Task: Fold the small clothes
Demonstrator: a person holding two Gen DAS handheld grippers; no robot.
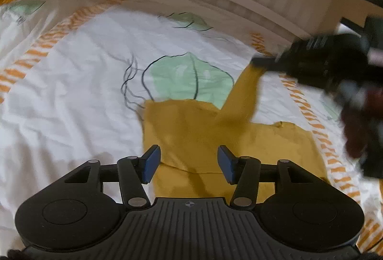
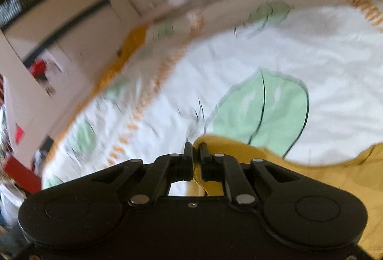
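right gripper (image 2: 195,152) pinching garment (image 1: 215,135) corner | left gripper (image 1: 189,162) hanging wide, empty | you're handling soft, light cloth; grip the edges

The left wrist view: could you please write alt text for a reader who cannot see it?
A mustard-yellow garment lies on a white bedsheet printed with green leaves. The left gripper hangs open over it, while the right gripper pinches one corner and lifts it.

A small mustard-yellow garment (image 1: 191,130) lies mostly flat on a white bedsheet printed with green leaves (image 1: 71,92). One corner is lifted into a raised strip, the rest lightly creased.
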